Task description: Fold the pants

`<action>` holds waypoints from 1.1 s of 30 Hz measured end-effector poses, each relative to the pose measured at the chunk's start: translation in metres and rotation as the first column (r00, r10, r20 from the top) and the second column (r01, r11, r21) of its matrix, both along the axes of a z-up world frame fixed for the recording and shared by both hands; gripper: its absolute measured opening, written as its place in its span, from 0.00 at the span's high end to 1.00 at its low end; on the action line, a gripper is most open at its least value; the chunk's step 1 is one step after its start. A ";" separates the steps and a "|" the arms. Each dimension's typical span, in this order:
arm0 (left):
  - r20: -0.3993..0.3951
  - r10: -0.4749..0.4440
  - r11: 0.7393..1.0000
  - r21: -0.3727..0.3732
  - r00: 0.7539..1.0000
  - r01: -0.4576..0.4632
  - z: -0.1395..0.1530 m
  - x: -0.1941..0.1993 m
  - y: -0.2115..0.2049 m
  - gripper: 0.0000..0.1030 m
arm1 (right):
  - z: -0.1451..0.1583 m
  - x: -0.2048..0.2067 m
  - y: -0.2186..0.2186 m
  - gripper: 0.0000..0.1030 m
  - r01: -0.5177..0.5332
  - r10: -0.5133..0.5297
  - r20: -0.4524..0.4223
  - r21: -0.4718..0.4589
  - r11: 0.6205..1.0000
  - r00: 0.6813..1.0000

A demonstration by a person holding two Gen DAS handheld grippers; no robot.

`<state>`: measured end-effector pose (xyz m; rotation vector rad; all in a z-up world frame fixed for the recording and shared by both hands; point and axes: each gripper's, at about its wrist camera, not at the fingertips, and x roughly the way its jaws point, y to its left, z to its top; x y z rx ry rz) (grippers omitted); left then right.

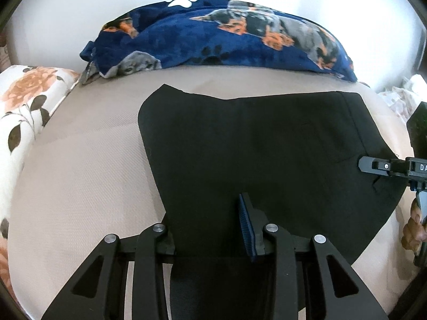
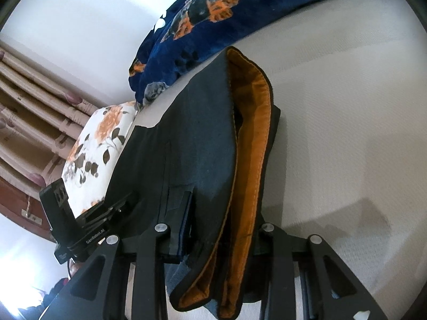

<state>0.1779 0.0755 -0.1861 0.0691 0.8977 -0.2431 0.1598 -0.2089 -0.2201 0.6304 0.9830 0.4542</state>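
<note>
Black pants [image 1: 253, 144] lie flat on a beige bed [image 1: 88, 160]. In the right wrist view the pants [image 2: 197, 138] show an orange lining [image 2: 250, 133] at the waistband. My left gripper [image 1: 210, 229] has its jaws wide apart astride the pants' near edge, the fabric lying between them, one blue pad [image 1: 246, 224] showing. My right gripper [image 2: 216, 237] stands with its jaws apart around the waistband end; it also shows at the right edge of the left wrist view [image 1: 384, 166], over the pants.
A navy blanket with dog prints [image 1: 229, 34] lies bunched along the far side of the bed by a white wall. A floral pillow [image 1: 24, 112] sits at the left. Curtains [image 2: 32, 112] hang beyond the pillow.
</note>
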 end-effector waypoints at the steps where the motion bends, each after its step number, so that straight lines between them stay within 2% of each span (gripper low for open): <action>1: 0.002 0.007 1.000 0.001 1.000 -0.007 0.000 0.005 0.002 0.65 | 0.000 0.006 0.002 0.71 0.003 -0.003 0.001 0.004 1.000 1.000; 13: 0.027 0.088 0.996 0.021 0.996 -0.089 0.004 0.084 0.038 0.65 | 0.001 0.091 0.036 0.72 0.017 -0.017 0.049 0.007 1.000 0.999; 20: 0.047 0.131 0.991 0.033 0.990 -0.133 0.009 0.119 0.052 0.68 | 0.007 0.124 0.050 0.74 0.041 -0.043 0.091 0.015 0.999 0.995; 24: 0.069 0.141 0.988 0.055 0.988 -0.145 0.005 0.132 0.055 0.69 | 0.007 0.139 0.054 0.74 0.065 -0.067 0.106 0.028 0.998 0.992; 33: 0.119 0.154 0.986 0.043 0.981 -0.160 -0.004 0.130 0.058 0.68 | -0.006 0.143 0.053 0.74 0.081 -0.084 0.051 0.050 0.995 0.995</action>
